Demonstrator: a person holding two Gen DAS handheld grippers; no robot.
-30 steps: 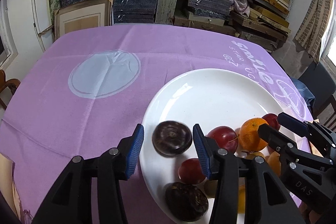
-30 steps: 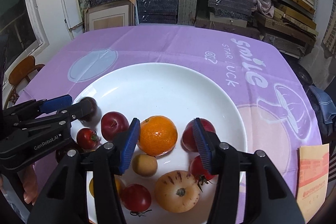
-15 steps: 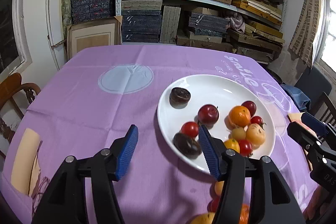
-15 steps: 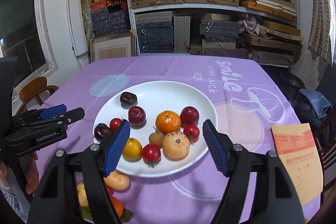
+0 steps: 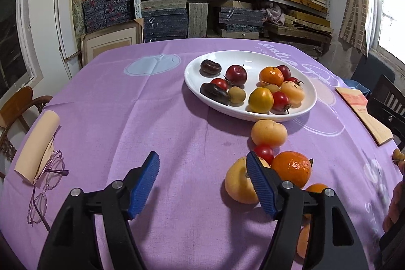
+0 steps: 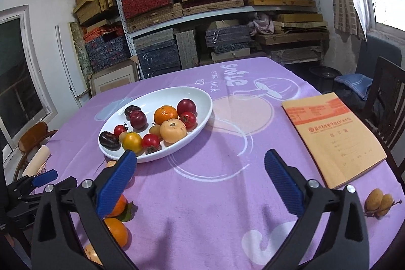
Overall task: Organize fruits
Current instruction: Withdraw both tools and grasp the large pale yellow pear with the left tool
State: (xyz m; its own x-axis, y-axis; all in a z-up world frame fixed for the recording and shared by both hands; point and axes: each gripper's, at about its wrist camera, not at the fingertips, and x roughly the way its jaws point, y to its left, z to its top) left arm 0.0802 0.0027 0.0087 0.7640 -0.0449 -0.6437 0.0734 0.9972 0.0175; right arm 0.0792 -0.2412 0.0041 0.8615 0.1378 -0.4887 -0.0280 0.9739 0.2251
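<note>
**Over the purple cloth: both claws empty, loose fruit waiting near the edge**

Nearest the cameras, the left gripper (image 5: 202, 184) has just been opening and hangs released over bare tablecloth (image 5: 152, 118), nothing between its blue pads. Same story on the other side: the right gripper (image 6: 200, 181) has just been opening too, jaws spread wide, nothing between them, aimed down at empty cloth.

Right beside the left claw's right-hand finger sits the unsorted cluster: a pale yellow fruit (image 5: 239, 186) partly hidden behind that finger, an orange (image 5: 292, 172) just beyond it, a small red tomato (image 5: 263, 152) and a peach-coloured fruit (image 5: 268, 132) lined up toward the plate. That line looks like the next job, being close and reachable with jaws already parted. On the right side, 2 small yellow fruits (image 6: 378, 201) lie on a stem near the table edge, well apart from everything else, so probably the right claw's pick.

Off to the left, glasses (image 5: 45, 184) and a paper roll (image 5: 38, 143) sit clear of the work; an orange notebook (image 6: 334, 138) lies to the right.

Further out, the white plate (image 5: 253, 57) holds the fruit sorted so far: dark plums at its left end, reds, an orange and yellows bunched to the near right. Its far half is bare, leaving room for more.
</note>
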